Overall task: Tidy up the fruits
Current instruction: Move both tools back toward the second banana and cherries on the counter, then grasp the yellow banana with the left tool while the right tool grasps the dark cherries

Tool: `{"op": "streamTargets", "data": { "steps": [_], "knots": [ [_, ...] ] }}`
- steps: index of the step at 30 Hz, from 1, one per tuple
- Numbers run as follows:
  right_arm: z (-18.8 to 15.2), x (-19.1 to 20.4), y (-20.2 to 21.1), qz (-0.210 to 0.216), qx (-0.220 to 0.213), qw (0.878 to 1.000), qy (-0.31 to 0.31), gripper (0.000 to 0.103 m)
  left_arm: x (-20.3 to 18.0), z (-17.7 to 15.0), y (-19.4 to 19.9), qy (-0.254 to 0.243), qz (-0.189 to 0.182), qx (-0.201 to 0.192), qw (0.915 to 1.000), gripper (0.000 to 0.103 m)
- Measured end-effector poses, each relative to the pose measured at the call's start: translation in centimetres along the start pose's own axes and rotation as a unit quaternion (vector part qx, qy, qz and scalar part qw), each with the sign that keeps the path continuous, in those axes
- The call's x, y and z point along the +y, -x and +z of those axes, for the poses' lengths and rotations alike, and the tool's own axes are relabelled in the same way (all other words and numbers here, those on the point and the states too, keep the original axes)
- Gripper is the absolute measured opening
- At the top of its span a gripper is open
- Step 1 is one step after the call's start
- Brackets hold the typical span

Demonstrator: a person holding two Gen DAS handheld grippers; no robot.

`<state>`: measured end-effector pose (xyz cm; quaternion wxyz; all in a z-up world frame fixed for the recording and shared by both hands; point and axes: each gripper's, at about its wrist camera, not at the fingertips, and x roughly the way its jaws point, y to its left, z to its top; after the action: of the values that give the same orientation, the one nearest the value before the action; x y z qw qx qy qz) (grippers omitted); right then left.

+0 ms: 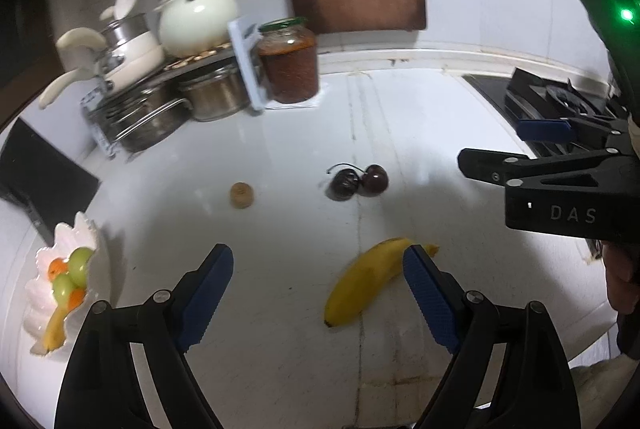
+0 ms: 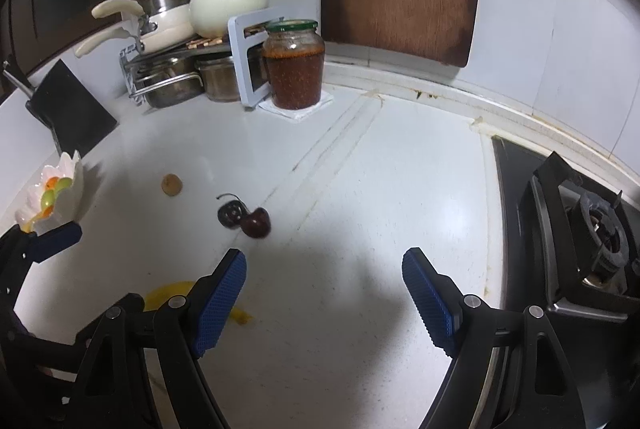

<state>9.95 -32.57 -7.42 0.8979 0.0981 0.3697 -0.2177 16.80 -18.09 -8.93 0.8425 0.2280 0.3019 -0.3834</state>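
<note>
My left tongs (image 1: 318, 283) gape wide and empty; the banana (image 1: 366, 279) lies on the counter (image 1: 280, 133) at their four o'clock. It's soft and bruisable, so I'd pinch mid-body gently. Right tongs (image 2: 324, 289) are also wide and empty.

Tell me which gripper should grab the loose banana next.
Left. The banana lies just ahead of the open left gripper, beside its right finger. The right gripper is open too, but the banana sits off to its left, mostly hidden behind its finger.
</note>
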Motion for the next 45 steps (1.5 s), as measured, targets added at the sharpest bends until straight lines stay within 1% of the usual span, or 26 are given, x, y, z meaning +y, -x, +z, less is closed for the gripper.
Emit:
{"op": "streamTargets", "data": {
  "steps": [7, 11, 14, 16, 21, 22, 23, 26, 28, 29, 32, 35, 37, 38, 42, 45],
  "knots": [
    [-0.3, -0.1, -1.6, 0.002, 0.016, 1.000, 0.004, 0.081, -0.3, -0.2, -2.2, -0.024, -0.038, 0.012, 0.9989, 0.081],
    [-0.1, 0.0, -2.7, 0.026, 0.023, 0.999, 0.014, 0.081, -0.7, -0.3, -3.0, -0.032, -0.055, 0.016, 0.9978, 0.080],
    [0.1, 0.2, -3.5, 0.046, 0.022, 0.998, 0.025, 0.081, -1.0, -0.4, -3.4, -0.036, -0.064, 0.020, 0.9971, 0.076],
    [0.4, 0.5, -4.1, 0.062, 0.022, 0.997, 0.042, 0.080, -1.2, -0.4, -3.8, -0.039, -0.067, 0.024, 0.9967, 0.074],
    [0.9, 1.4, -5.2, 0.078, 0.019, 0.993, 0.088, 0.080, -1.2, -0.2, -4.5, -0.038, -0.069, 0.028, 0.9965, 0.069],
    [1.1, 1.6, -5.7, 0.087, 0.021, 0.991, 0.097, 0.078, -1.3, -0.2, -4.7, -0.037, -0.070, 0.032, 0.9963, 0.067],
    [1.2, 1.6, -5.9, 0.092, 0.022, 0.990, 0.101, 0.075, -1.3, -0.2, -4.9, -0.036, -0.072, 0.034, 0.9962, 0.066],
    [1.6, 1.9, -6.8, 0.106, 0.025, 0.987, 0.117, 0.073, -1.3, -0.2, -5.1, -0.029, -0.075, 0.035, 0.9961, 0.063],
    [1.7, 2.1, -7.2, 0.115, 0.024, 0.985, 0.126, 0.072, -1.4, -0.2, -5.2, -0.023, -0.080, 0.036, 0.9959, 0.057],
    [1.7, 2.2, -7.4, 0.116, 0.026, 0.984, 0.129, 0.071, -1.4, -0.2, -5.3, -0.021, -0.083, 0.037, 0.9957, 0.056],
    [1.7, 2.1, -7.3, 0.117, 0.026, 0.984, 0.132, 0.070, -1.5, -0.3, -5.7, -0.010, -0.091, 0.046, 0.9947, 0.055],
    [1.5, 1.6, -6.9, 0.109, 0.021, 0.986, 0.128, 0.070, -1.8, -0.6, -5.8, -0.003, -0.096, 0.050, 0.9941, 0.047],
    [1.4, 1.3, -6.7, 0.107, 0.019, 0.986, 0.123, 0.070, -2.0, -0.7, -5.8, 0.002, -0.100, 0.050, 0.9938, 0.037],
    [1.4, 1.1, -6.6, 0.107, 0.019, 0.987, 0.121, 0.070, -2.1, -0.7, -5.8, 0.006, -0.100, 0.051, 0.9936, 0.036],
    [1.4, 0.5, -6.8, 0.112, 0.020, 0.987, 0.113, 0.070, -2.2, -0.7, -5.7, 0.021, -0.089, 0.051, 0.9944, 0.033],
    [1.4, 0.4, -7.0, 0.118, 0.022, 0.986, 0.112, 0.070, -1.9, -0.7, -5.5, 0.051, -0.081, 0.054, 0.9939, 0.029]
  ]
}}
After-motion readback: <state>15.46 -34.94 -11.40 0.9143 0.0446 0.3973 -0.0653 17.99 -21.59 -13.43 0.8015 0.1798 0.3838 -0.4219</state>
